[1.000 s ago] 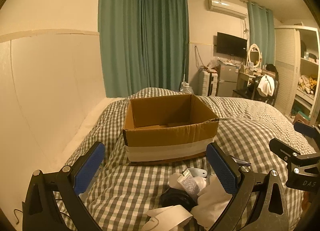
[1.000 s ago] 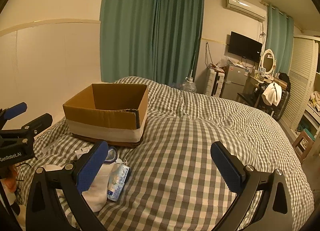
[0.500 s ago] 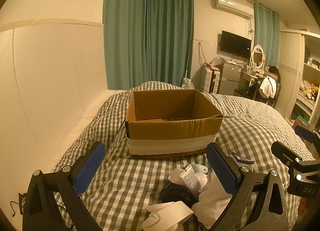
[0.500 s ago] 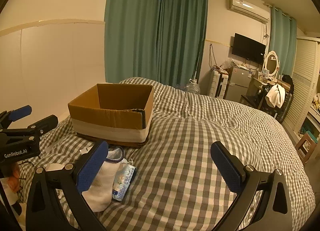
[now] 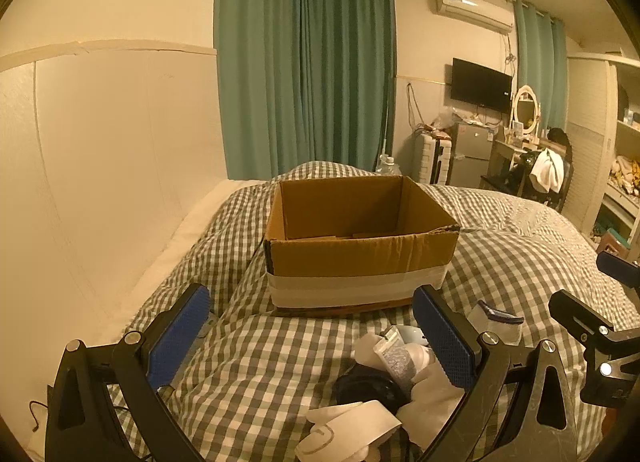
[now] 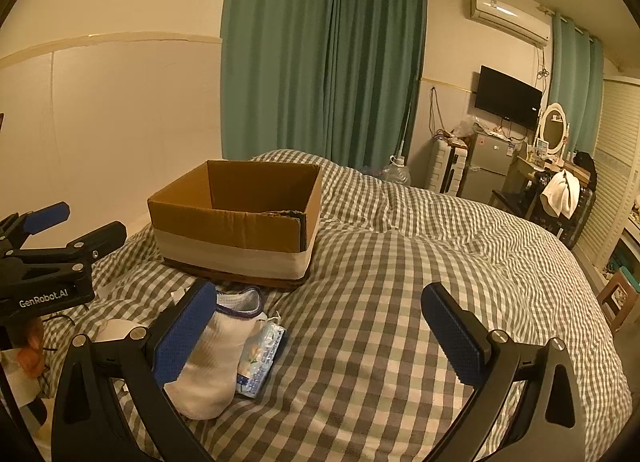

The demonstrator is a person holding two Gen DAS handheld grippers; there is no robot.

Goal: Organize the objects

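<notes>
An open cardboard box (image 5: 360,246) with a pale tape band stands on the checked bed; it also shows in the right wrist view (image 6: 236,230). A pile of small items lies in front of it: a white tube (image 5: 394,354), a black round thing (image 5: 368,386), white paper (image 5: 348,426), a white sock (image 6: 216,358) and a tissue pack (image 6: 260,358). My left gripper (image 5: 312,338) is open and empty, above the pile's left side. My right gripper (image 6: 320,338) is open and empty, right of the sock.
The checked duvet (image 6: 420,282) covers the bed, with a cream wall panel (image 5: 120,142) on the left. Green curtains (image 5: 312,82), a fridge (image 6: 486,166), a desk with a mirror (image 6: 554,130) and a shelf unit stand beyond the bed.
Both grippers have moved forward and tilted up a little, so the box sits lower and larger in view. Both stay open and empty.
</notes>
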